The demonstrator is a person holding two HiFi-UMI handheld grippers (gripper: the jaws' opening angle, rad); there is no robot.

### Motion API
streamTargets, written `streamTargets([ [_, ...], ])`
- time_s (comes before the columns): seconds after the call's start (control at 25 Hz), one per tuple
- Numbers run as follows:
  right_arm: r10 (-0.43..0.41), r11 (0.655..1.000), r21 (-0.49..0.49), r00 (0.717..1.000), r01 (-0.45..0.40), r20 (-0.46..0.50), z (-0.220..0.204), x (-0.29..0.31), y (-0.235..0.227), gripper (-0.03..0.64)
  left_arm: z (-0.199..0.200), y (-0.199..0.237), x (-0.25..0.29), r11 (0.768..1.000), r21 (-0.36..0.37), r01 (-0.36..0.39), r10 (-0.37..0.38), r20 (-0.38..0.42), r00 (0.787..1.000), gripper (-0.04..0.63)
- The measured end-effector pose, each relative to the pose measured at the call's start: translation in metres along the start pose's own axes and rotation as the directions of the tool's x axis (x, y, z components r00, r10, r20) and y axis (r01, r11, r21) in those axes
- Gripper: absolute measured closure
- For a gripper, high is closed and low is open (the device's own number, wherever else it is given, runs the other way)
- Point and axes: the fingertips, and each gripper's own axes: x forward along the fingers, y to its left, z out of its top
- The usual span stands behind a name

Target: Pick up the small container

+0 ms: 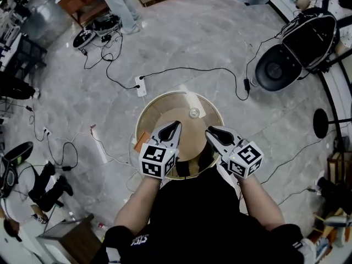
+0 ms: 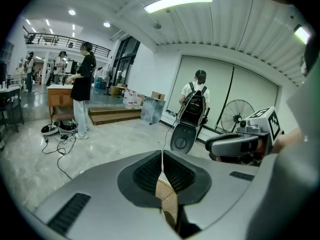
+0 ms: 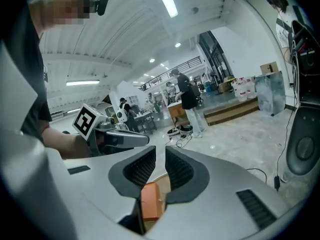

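Round table [image 1: 165, 108]: wooden top, directly below the person; both grippers hover over its near half.
Left gripper [image 1: 176, 125]: jaws closed flat against each other, nothing between them; tip points toward the table's centre.
Right gripper [image 1: 209, 131]: jaws parted by a narrow slot and empty; only the table and an orange block [image 3: 150, 201] show behind the slot.
Orange block, head view: lies at the table's left edge, apart from both grippers.
Small container [image 1: 194, 113]: low, round and pale; it sits on the far half of the table, ahead of and between the two tips, touched by neither.
Step in hand: approach; no grasp is made yet.
Next move: judged to need the right jaws spread wider than the container, then lowered to straddle it before closing.
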Motion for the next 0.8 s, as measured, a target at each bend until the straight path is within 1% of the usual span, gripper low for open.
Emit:
streamTargets([
  [0.16,0.013,1.0,0.019,0.999,-0.012,-0.029,-0.019,0.024,-0.029,0.531,-0.021,0.011,0.033,1.0,-0.015,-0.01,0.01,-0.037,0.999,0.57],
  [0.4,0.036,0.999,0.036,0.995,-0.033,-0.095,-0.073,0.068,-0.068,0.476,-0.072,0.036,0.086,0.999,-0.043,-0.029,0.024,-0.101,0.995,0.571],
  [0.48,0.029,0.999,0.046,0.993,-0.024,-0.113,-0.092,0.079,-0.076,0.461,-0.091,0.041,0.096,0.998,-0.06,-0.029,0.022,-0.116,0.993,0.569],
  [0.6,0.002,1.0,0.031,0.991,0.002,-0.131,-0.119,0.092,-0.091,0.448,-0.116,0.048,0.112,0.997,-0.069,-0.023,0.014,-0.129,0.992,0.569],
  [0.8,-0.02,0.999,0.023,0.988,0.024,-0.154,-0.163,0.127,-0.118,0.42,-0.157,0.074,0.144,0.995,-0.095,-0.04,0.026,-0.151,0.988,0.569],
])
